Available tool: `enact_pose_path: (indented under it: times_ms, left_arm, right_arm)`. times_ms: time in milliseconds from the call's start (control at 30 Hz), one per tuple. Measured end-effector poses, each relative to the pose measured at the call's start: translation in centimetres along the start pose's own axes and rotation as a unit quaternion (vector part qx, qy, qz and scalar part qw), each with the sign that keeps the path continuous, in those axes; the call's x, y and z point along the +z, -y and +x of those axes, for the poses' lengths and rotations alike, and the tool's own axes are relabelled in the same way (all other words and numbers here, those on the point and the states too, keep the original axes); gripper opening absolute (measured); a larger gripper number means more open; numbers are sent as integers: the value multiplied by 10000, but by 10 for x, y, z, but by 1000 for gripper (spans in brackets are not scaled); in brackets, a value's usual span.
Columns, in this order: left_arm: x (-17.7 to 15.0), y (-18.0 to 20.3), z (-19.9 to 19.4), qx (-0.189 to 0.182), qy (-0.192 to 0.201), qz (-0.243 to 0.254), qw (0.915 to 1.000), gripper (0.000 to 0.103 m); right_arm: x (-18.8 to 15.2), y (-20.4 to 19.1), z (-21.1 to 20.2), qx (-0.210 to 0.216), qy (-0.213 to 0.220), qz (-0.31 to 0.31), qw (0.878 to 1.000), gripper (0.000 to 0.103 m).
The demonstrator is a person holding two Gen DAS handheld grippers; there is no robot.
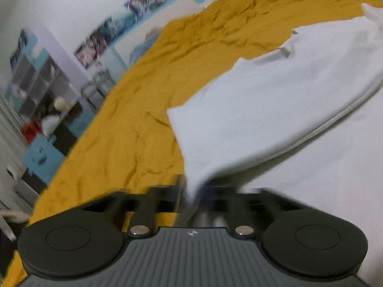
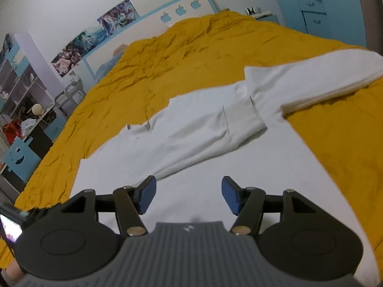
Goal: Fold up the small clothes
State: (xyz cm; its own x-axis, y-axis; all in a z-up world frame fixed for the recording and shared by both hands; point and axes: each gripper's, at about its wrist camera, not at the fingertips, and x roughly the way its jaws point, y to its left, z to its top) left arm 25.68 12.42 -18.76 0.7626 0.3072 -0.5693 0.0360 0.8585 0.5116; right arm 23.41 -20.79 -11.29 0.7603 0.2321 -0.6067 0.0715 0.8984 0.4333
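A white garment (image 1: 275,100) lies spread on the mustard-yellow bedspread (image 1: 129,124). In the left wrist view my left gripper (image 1: 198,193) is shut on the garment's near edge, and the cloth rises from the jaws in a lifted flap. In the right wrist view the same white garment (image 2: 191,129) lies partly folded, with a sleeve (image 2: 311,81) stretching out to the right. My right gripper (image 2: 189,196) hovers open above the garment's near part, its blue pads (image 2: 146,198) apart with nothing between them.
The yellow bedspread (image 2: 179,55) covers a wide bed with a white-and-blue headboard (image 2: 177,12) at the far end. Open shelves (image 2: 21,91) and a blue cut-out stool (image 2: 19,157) stand off the bed's left side. A blue cabinet (image 2: 318,4) stands at the far right.
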Motion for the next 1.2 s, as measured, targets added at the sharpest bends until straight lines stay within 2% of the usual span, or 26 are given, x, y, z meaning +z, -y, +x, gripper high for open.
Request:
enact_pose_path:
  times_ms: [67,167,300,367,467,533,633,767,833,867,900,933,967,1000,1033,1133,1200]
  left_arm:
    - [-5,-10,-9,79,245,-450,9987,8]
    - [-13,-23,-20,221,488,-833,9951,8]
    - [-22,-33,-10,-18,99,-1166,9931,10]
    - [-24,-35,-6,-70,-15,-1258,9920,15]
    - [-29,-45,-4,-140,-147,-1601,9869,34]
    - [-37,-60,-6,-237,-218,-2029,9787,56]
    - [-45,-82,-13,-810,-332,-2269,9700,60]
    - [-51,-111,-35,-1568,-372,-1933,9678,61]
    - [-51,-127,-49,-1954,-128,-2018,9596,61]
    - [-50,-136,-54,-2130,64,-2261,9505,61]
    - [-48,-143,-55,-2292,174,-2582,9383,58]
    - [-46,-150,-54,-2529,260,-3010,9191,46]
    - [-44,-151,-49,-2649,285,-3279,9064,37]
    - [-40,-148,-43,-2690,276,-3471,8980,18]
    - [-37,-142,-36,-2639,217,-3496,8987,4]
    - [-34,-114,-15,-2315,-266,-3167,9195,0]
    - [-37,-100,-6,-2188,-558,-3069,9246,0]
  right_arm:
    - [-3,-2,0,12,-40,42,10000,57]
    - [-4,-5,0,72,-75,-50,9999,57]
    - [-5,0,4,-14,-158,42,9999,57]
    - [-5,2,5,19,-195,136,9997,57]
    - [-5,4,4,-14,-191,89,9998,57]
    - [-4,7,2,-13,-178,127,9998,57]
    - [-3,12,-1,-8,-145,187,9997,57]
    - [-1,19,-2,-4,-134,275,9995,57]
    - [-1,22,-2,6,-136,350,9993,57]
    - [-2,22,-2,13,-145,375,9992,57]
    - [-2,22,-2,19,-151,382,9992,57]
    - [-3,23,-1,24,-154,378,9992,57]
    - [-3,23,-1,25,-153,364,9992,57]
    - [-3,23,-2,20,-148,343,9993,57]
    - [-2,23,-3,4,-121,335,9994,57]
    - [2,31,-10,-76,-3,377,9993,58]
    - [9,40,-20,-141,139,372,9991,58]
